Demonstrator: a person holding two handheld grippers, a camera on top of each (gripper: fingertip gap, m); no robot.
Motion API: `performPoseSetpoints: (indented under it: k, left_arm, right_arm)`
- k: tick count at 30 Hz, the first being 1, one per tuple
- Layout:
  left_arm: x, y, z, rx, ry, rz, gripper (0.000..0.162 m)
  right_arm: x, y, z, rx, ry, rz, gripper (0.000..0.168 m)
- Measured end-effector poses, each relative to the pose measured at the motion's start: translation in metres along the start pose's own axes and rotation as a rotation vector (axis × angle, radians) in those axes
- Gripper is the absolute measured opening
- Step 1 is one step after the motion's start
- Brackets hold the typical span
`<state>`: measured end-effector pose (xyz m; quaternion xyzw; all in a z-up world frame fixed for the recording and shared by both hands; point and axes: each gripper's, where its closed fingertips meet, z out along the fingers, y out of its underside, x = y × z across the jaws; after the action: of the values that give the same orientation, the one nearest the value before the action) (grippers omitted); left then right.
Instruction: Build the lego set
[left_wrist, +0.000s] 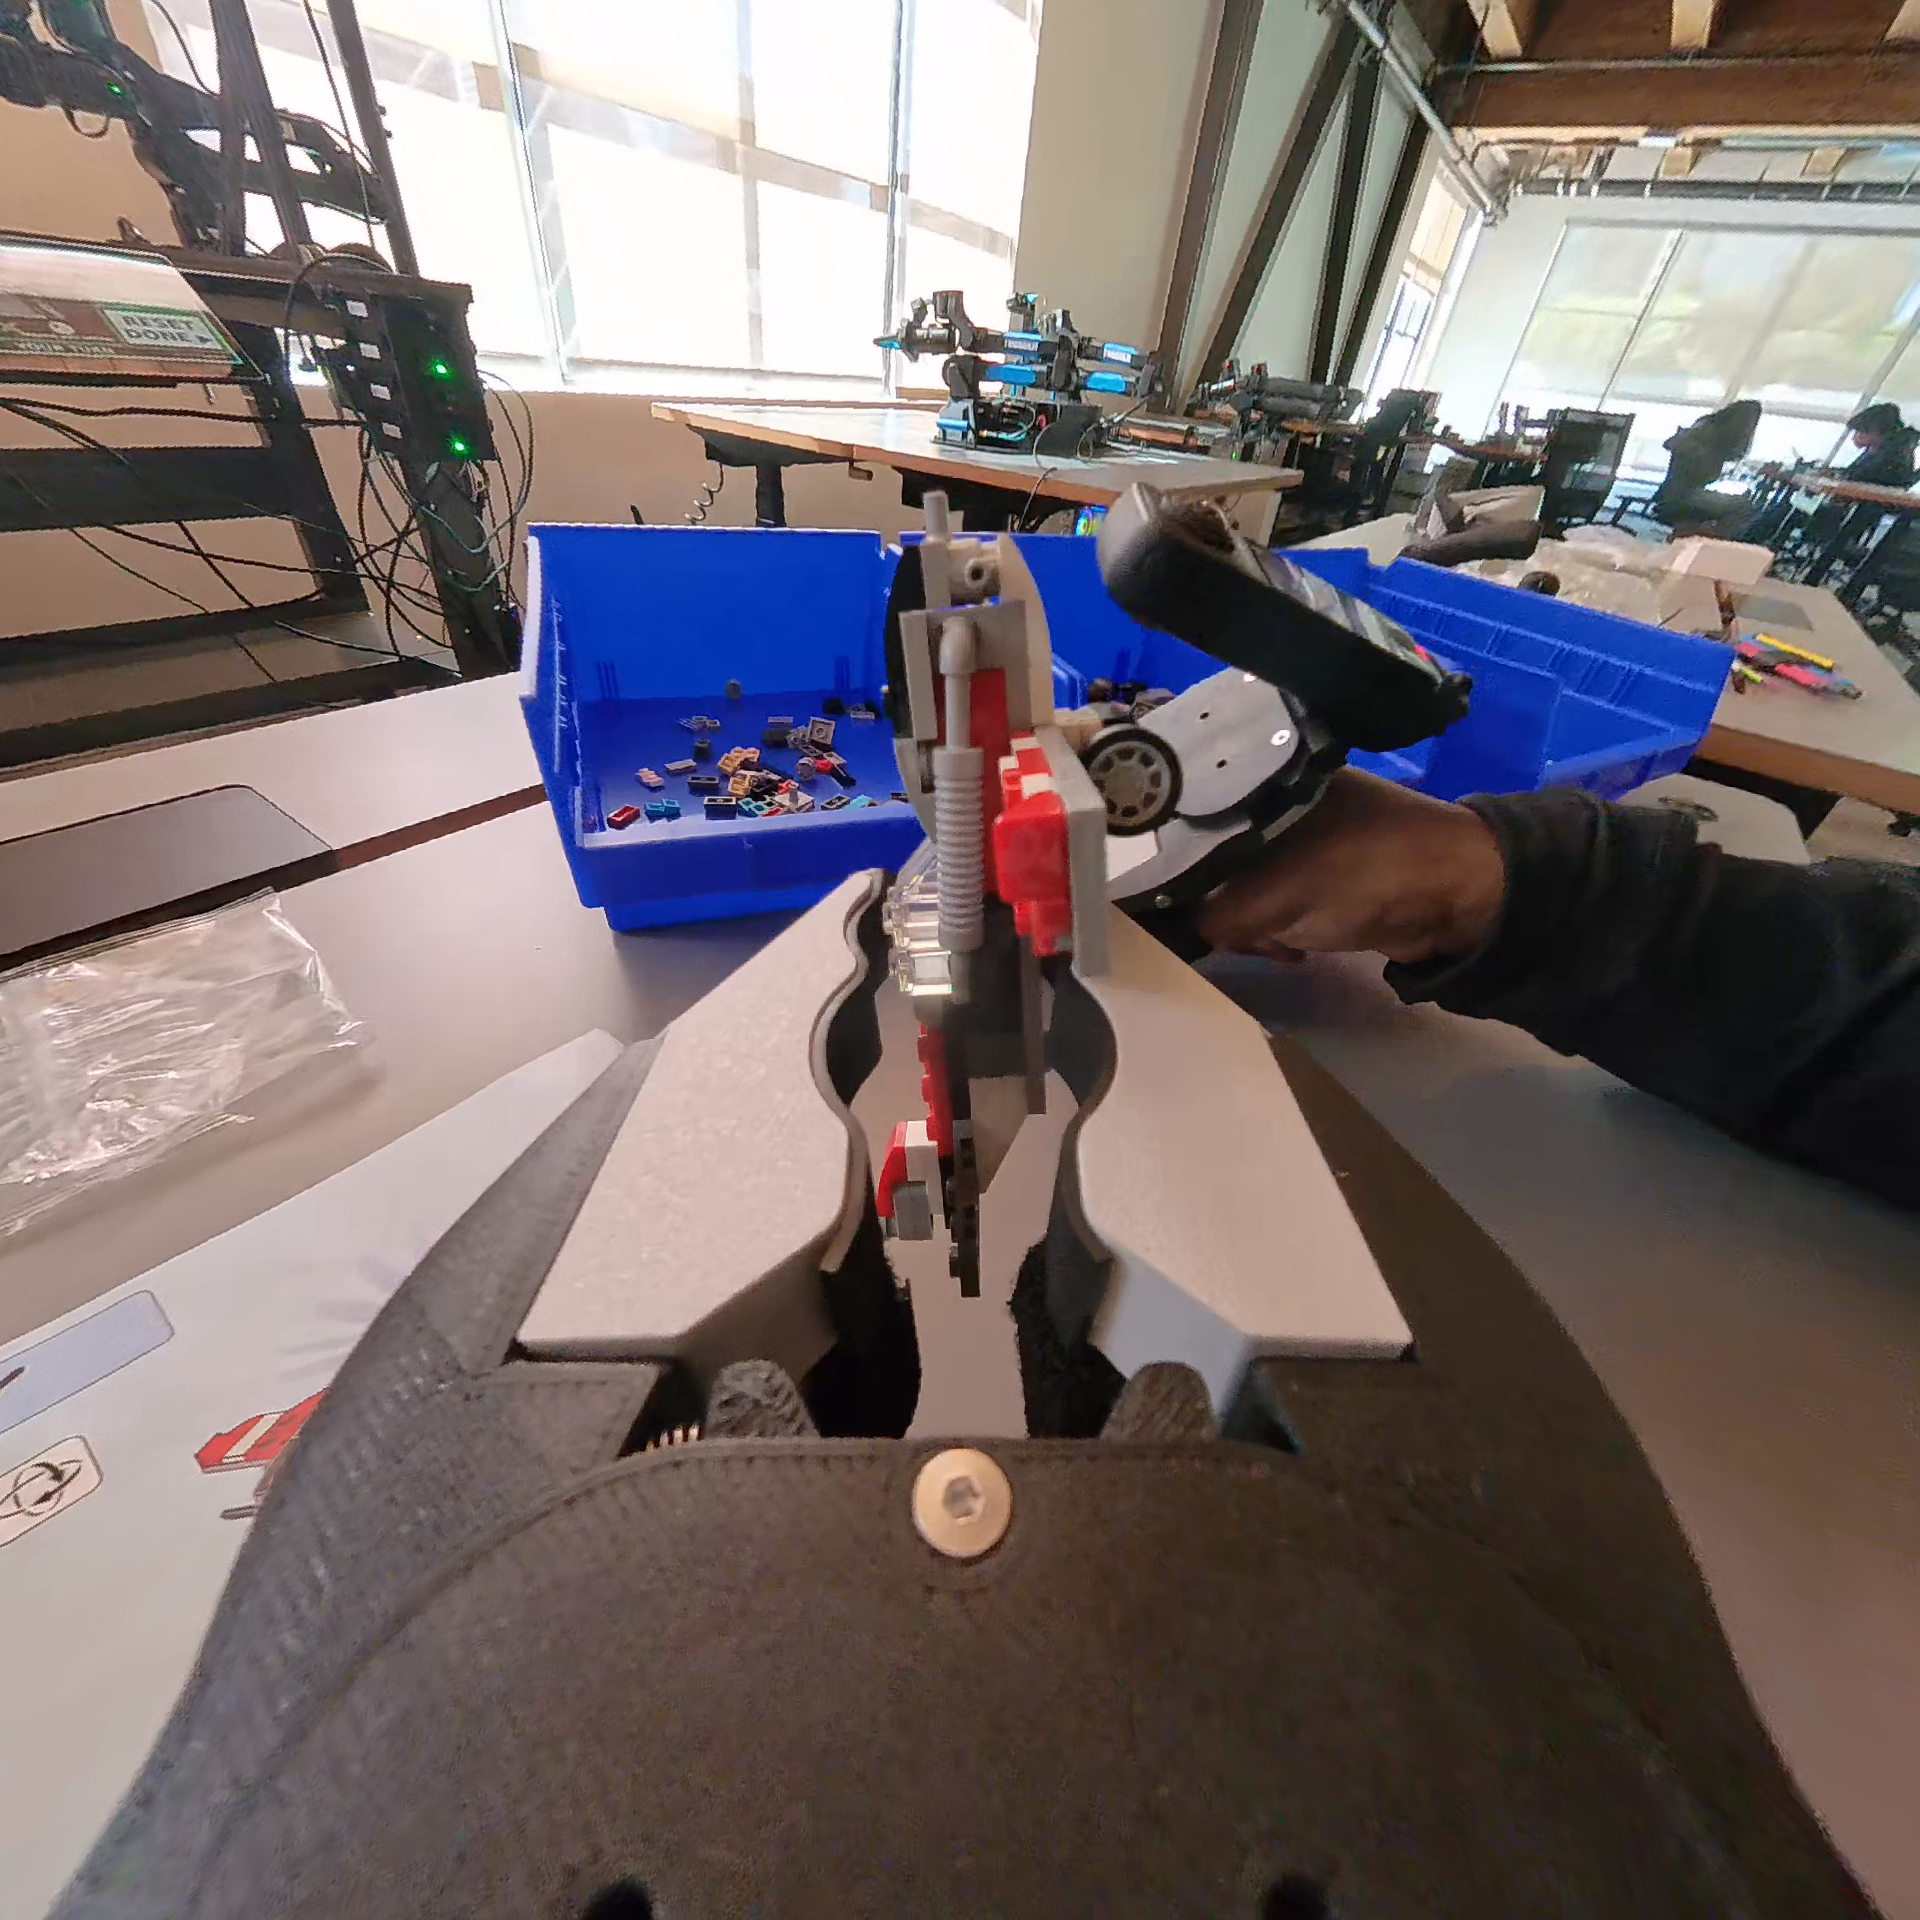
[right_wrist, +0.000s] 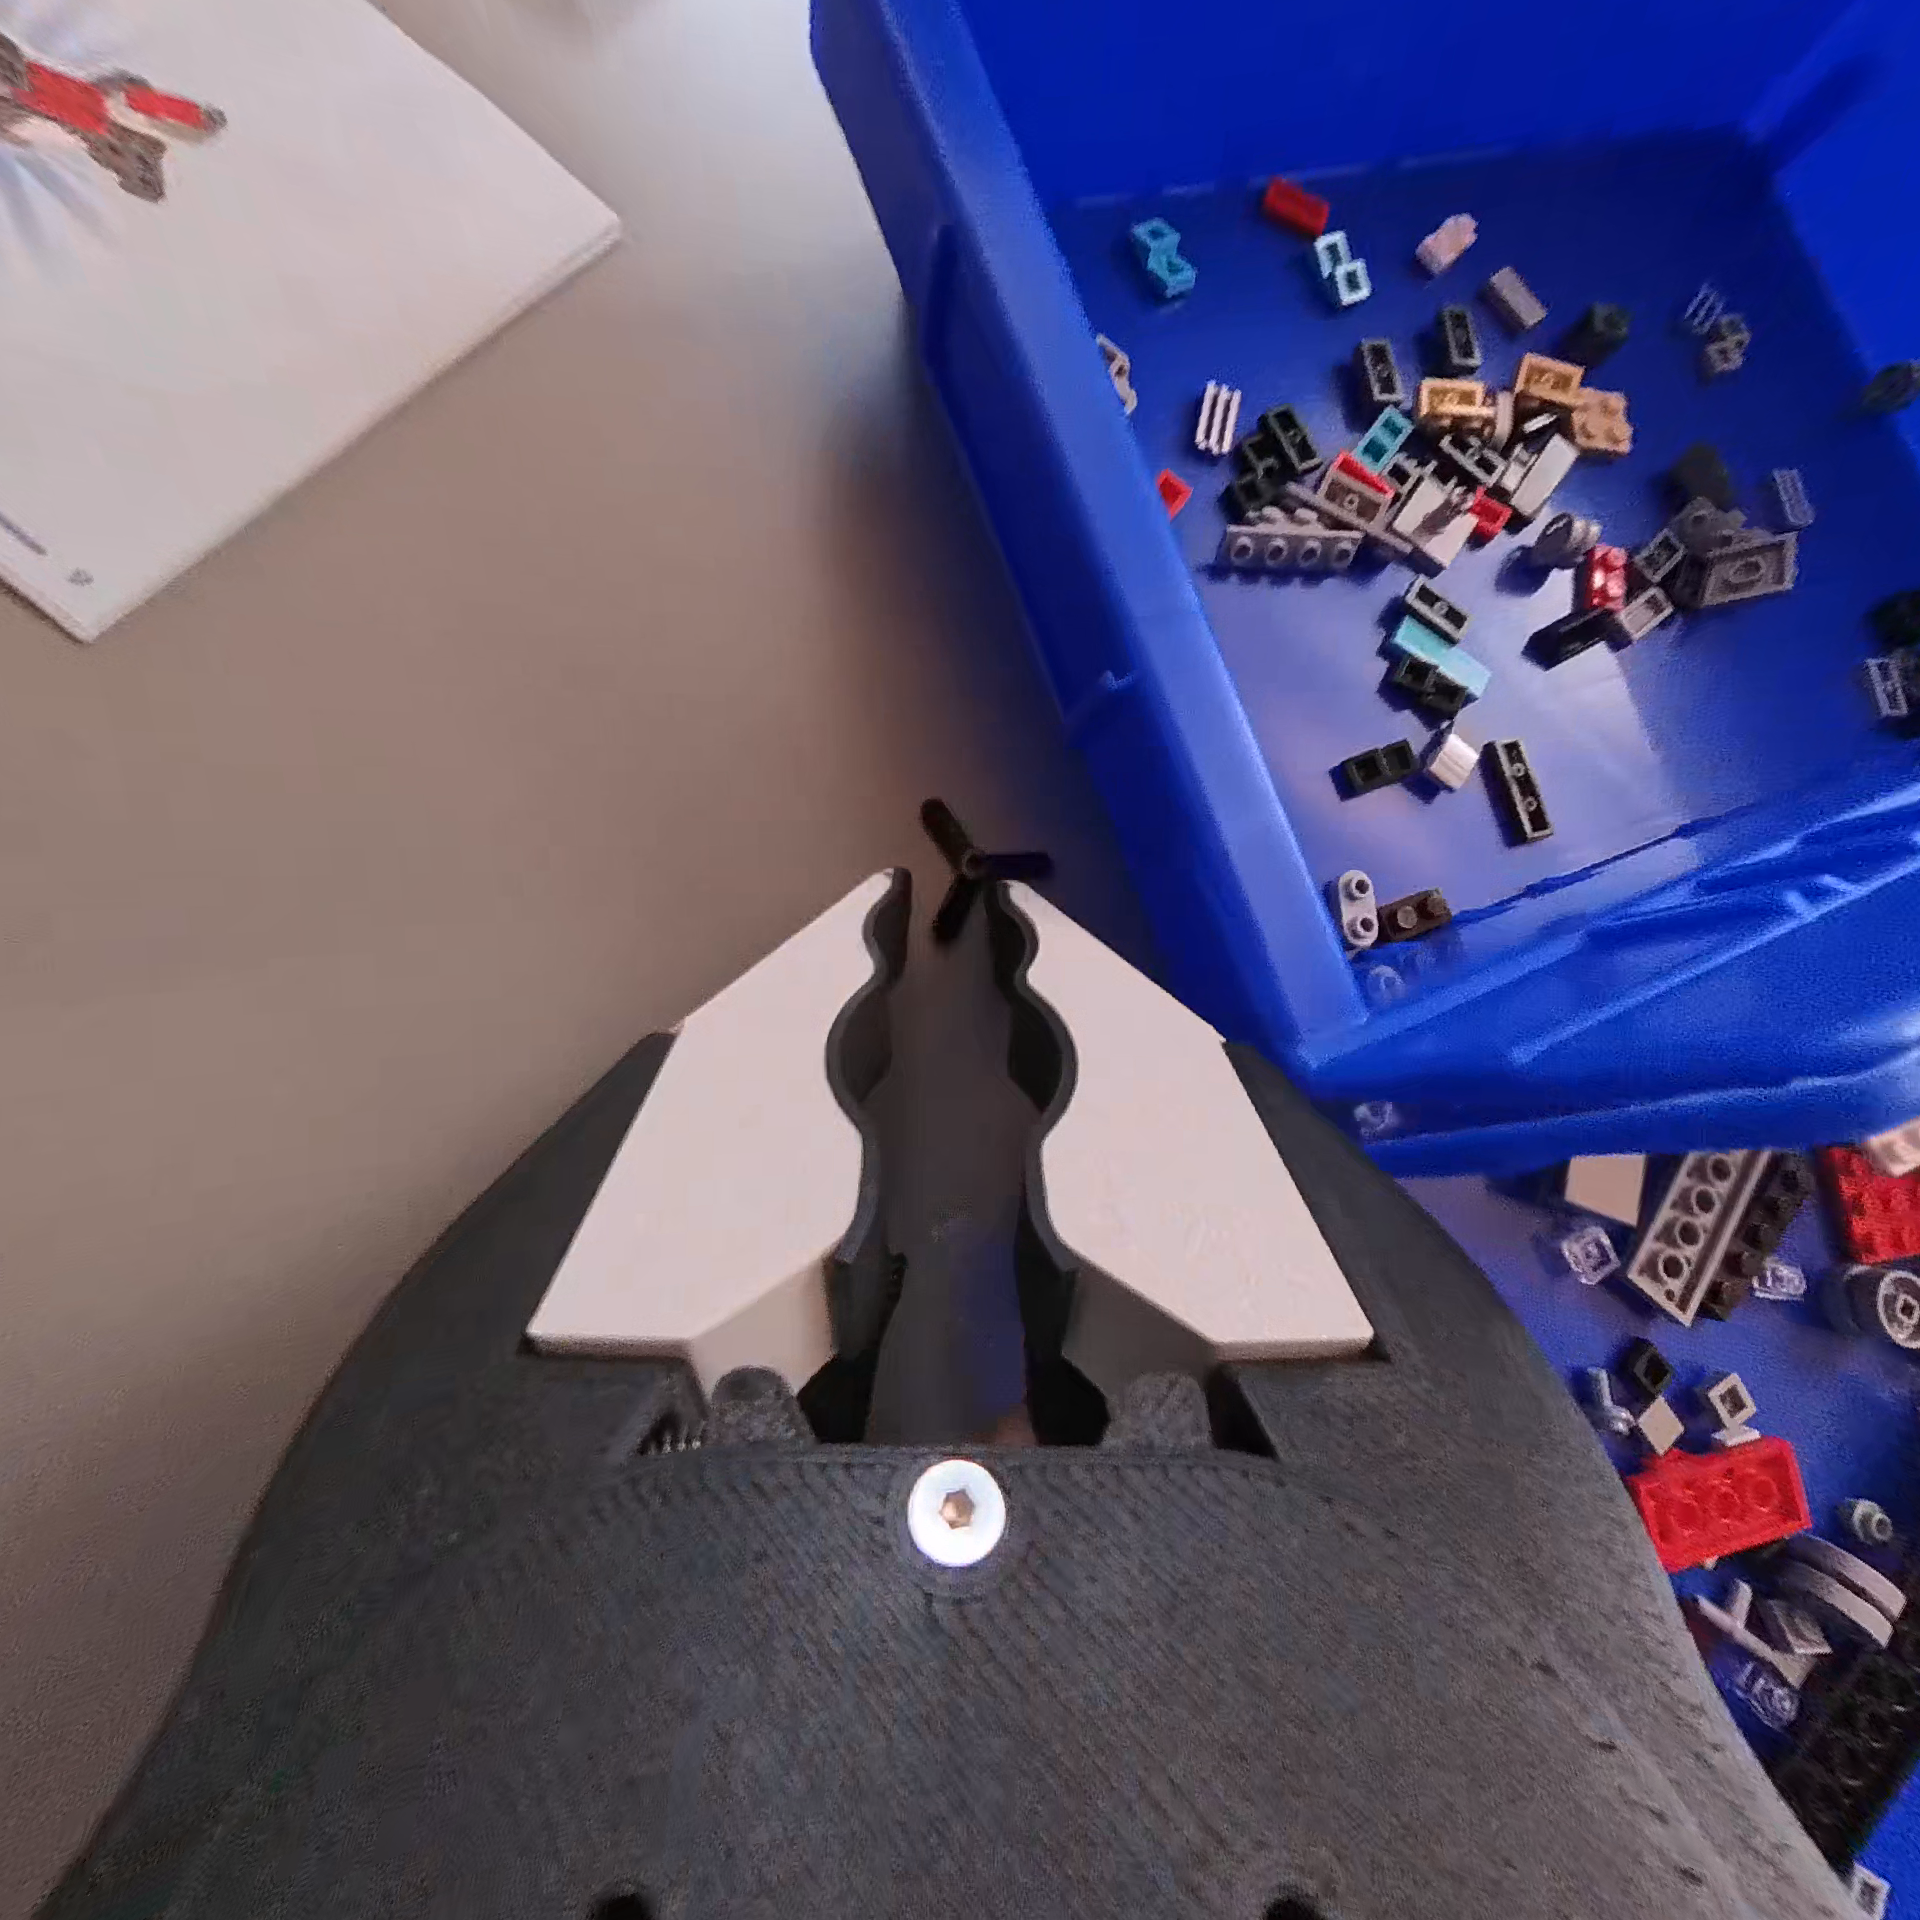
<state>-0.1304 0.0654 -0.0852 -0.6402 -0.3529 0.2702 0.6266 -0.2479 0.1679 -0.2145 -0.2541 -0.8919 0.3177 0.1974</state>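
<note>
My left gripper (left_wrist: 987, 920) is shut on a partly built lego model (left_wrist: 987, 831) of red, grey and white bricks with a grey ribbed rod, held upright above the table. My right gripper (right_wrist: 951, 891) is shut on a small black cross-shaped piece (right_wrist: 971, 862), pinched at the fingertips above the table beside the blue bin (right_wrist: 1039, 520). In the left wrist view the right gripper's body (left_wrist: 1278, 665), held by a hand in a dark sleeve (left_wrist: 1351, 883), sits just right of the model; its fingertips are hidden there.
The blue bin (left_wrist: 665, 623) holds several loose bricks (right_wrist: 1455, 468). A second blue bin (right_wrist: 1507, 1299) beside it holds larger red, grey and black parts. An instruction booklet (right_wrist: 260, 312) and a clear plastic bag (left_wrist: 135, 1039) lie on the grey table (right_wrist: 520, 831). The tips of one gripper are about 20 cm away from the tips of the other.
</note>
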Motion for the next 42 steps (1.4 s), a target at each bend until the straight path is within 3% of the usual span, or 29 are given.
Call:
performPoseSetpoints:
  k: [3,8,19,32,42]
  left_arm:
    - [0.001,0.005,0.001,-0.037,0.005,0.013,0.026]
    - [0.001,0.026,0.005,-0.153,0.026,-0.014,0.026]
    - [0.006,0.078,0.004,-0.425,0.098,-0.15,0.026]
    - [0.022,0.096,0.0,-0.526,0.195,-0.207,0.027]
    - [0.029,0.095,0.002,-0.526,0.204,-0.021,0.026]
  right_arm:
    - [-0.003,-0.003,0.003,0.013,-0.012,-0.015,0.006]
    - [-0.017,-0.005,-0.002,0.051,-0.063,-0.073,0.005]
    - [-0.063,-0.047,-0.056,0.404,-0.13,-0.29,0.004]
    - [-0.091,-0.064,-0.089,0.615,-0.115,-0.504,0.004]
    - [-0.106,-0.075,-0.114,0.714,-0.269,-0.403,0.002]
